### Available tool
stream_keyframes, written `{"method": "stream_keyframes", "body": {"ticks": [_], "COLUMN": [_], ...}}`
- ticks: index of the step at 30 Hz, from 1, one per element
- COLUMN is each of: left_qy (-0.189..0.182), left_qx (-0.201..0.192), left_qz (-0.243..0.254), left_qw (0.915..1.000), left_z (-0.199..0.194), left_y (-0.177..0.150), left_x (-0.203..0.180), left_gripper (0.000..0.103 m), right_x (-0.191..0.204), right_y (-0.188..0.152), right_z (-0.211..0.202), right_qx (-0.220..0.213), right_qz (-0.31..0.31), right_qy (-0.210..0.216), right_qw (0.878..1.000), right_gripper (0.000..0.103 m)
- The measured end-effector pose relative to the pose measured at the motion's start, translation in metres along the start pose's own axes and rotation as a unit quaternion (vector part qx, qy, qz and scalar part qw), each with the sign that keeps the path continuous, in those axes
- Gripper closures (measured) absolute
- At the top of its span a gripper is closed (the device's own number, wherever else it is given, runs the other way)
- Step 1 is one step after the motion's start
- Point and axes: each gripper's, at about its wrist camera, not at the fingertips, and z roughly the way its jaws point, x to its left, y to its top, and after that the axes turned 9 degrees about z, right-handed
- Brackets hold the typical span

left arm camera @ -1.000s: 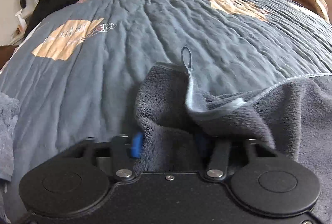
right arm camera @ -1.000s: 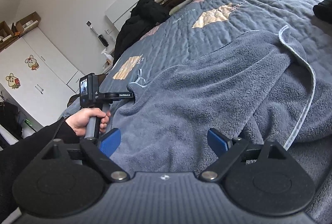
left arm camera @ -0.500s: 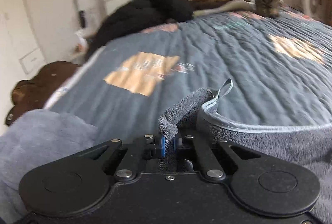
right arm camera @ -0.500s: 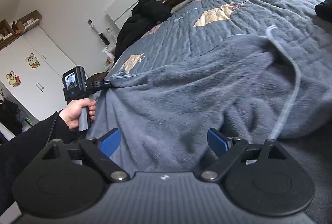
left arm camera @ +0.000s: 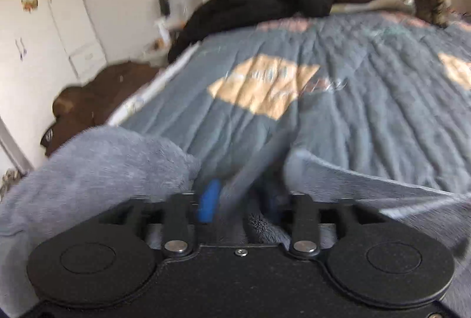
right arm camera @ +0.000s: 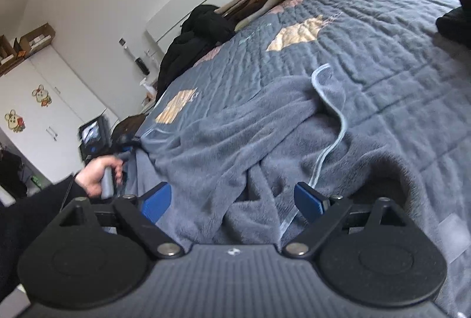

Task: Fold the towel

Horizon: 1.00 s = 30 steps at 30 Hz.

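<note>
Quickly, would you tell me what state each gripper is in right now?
Left gripper: jaws just opened, pads apart, a strip of grey towel between them, not pressed.
Right gripper: open wide over the towel, holding nothing.

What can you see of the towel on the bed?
The towel is grey-blue, plush, with a pale piped edge, and lies rumpled in thick folds on the quilt. The left claw has just been opening; a blurred corner hangs between its blue pads, apparently no longer pinched. The open right claw hovers over the near folds without gripping them.
</note>
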Motion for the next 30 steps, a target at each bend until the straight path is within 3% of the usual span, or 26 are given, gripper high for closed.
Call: {"method": "stream_keyframes", "body": {"ticks": [2, 6, 10, 13, 18, 22, 30], "left_qy": [-0.014, -0.084, -0.150, -0.194, -0.228, -0.258, -0.311], "left_qx": [-0.018, -0.045, -0.069, -0.086, -0.103, -0.099, -0.074], "left_qz": [0.003, 0.003, 0.008, -0.014, 0.024, 0.066, 0.045], "left_qw": [0.9997, 0.9955, 0.9863, 0.9771, 0.9680, 0.9588, 0.9466], "left_z": [-0.029, -0.108, -0.200, -0.269, -0.352, -0.383, -0.410], "left_y": [-0.004, -0.013, -0.034, -0.057, -0.104, -0.140, -0.188], "left_x": [0.003, 0.002, -0.019, -0.036, -0.083, -0.122, -0.171], "left_gripper": [0.039, 0.039, 0.037, 0.029, 0.028, 0.021, 0.021], "right_x": [-0.002, 0.001, 0.013, 0.024, 0.037, 0.040, 0.005], "right_y": [0.004, 0.014, 0.020, 0.022, 0.021, 0.007, -0.032], "right_z": [-0.005, -0.016, -0.030, -0.044, -0.075, -0.105, -0.148], "right_qx": [-0.009, -0.024, -0.031, -0.036, -0.026, -0.022, 0.014], "right_qz": [0.000, -0.006, -0.033, -0.057, -0.091, -0.120, -0.133], "right_qy": [-0.004, -0.003, -0.004, -0.006, -0.021, -0.050, -0.126], "right_qw": [1.000, 1.000, 0.999, 0.998, 0.995, 0.991, 0.983], "right_gripper": [0.013, 0.013, 0.013, 0.013, 0.013, 0.013, 0.013]}}
